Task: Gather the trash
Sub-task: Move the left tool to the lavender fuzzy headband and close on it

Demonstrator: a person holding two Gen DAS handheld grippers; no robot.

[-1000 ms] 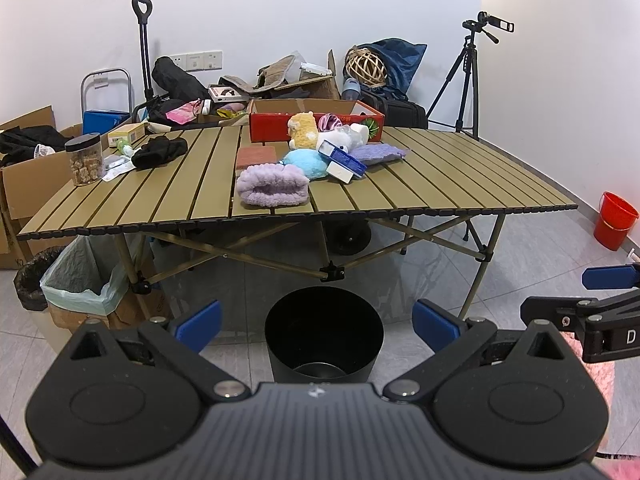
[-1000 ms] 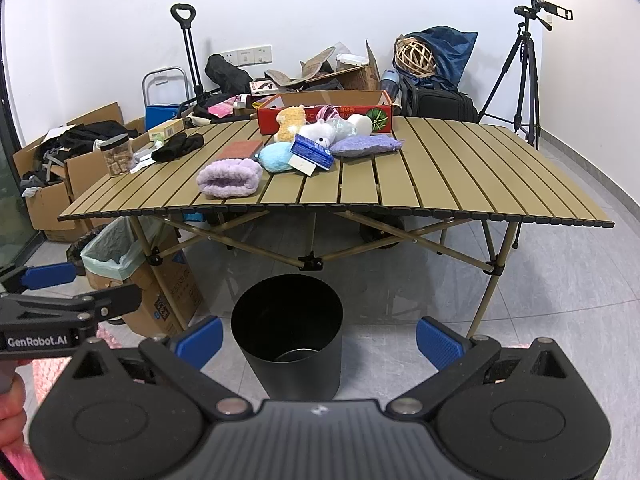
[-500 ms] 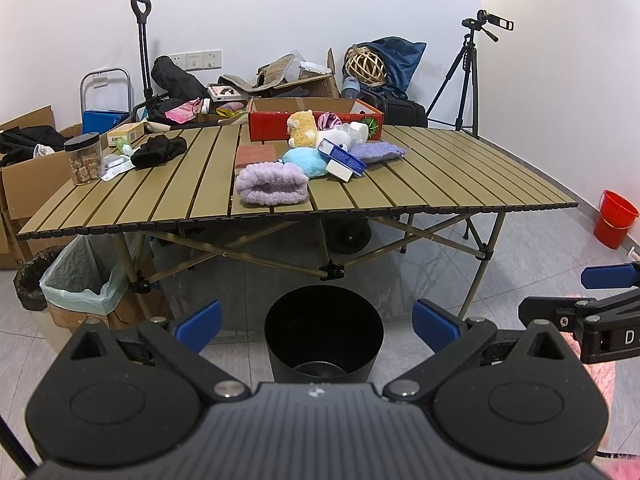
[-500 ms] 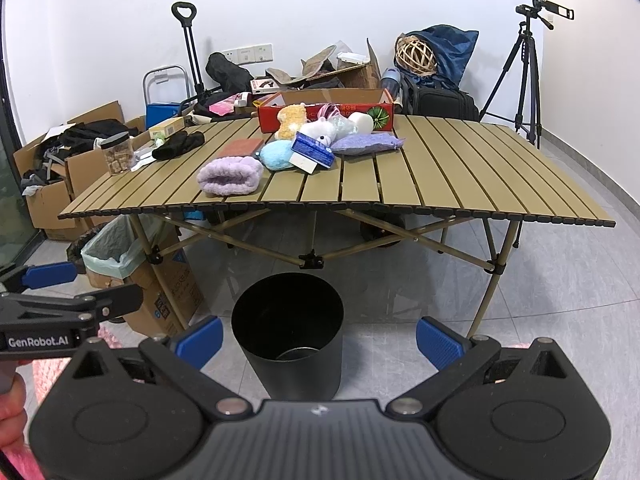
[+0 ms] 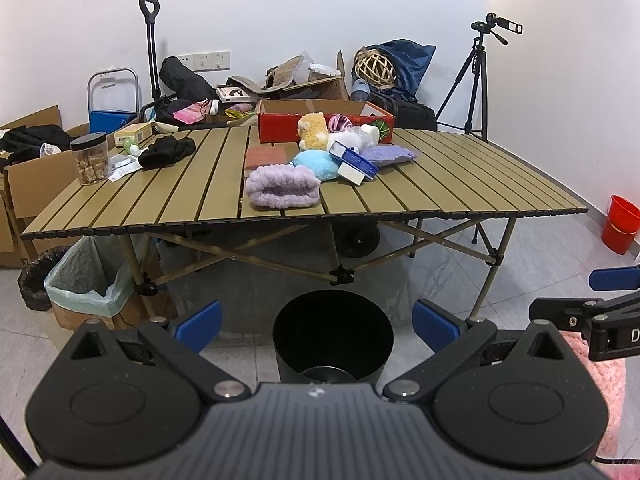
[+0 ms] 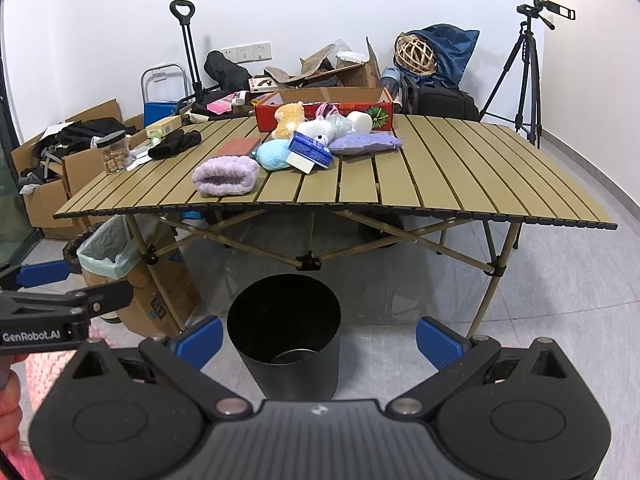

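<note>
A black round trash bin stands on the floor in front of a slatted folding table; it also shows in the right wrist view. On the table lie a blue-and-white box, a lilac fluffy cloth, plush toys and a red cardboard box. My left gripper is open and empty, held low over the bin. My right gripper is open and empty, beside the left one.
A snack jar, black cloth and small packets lie at the table's left. A lined carton bin stands under its left end. A red bucket and a tripod stand at the right. Cartons and bags line the back wall.
Both grippers have crept slightly closer to the table and bin. Nothing was taken hold of or let go.
</note>
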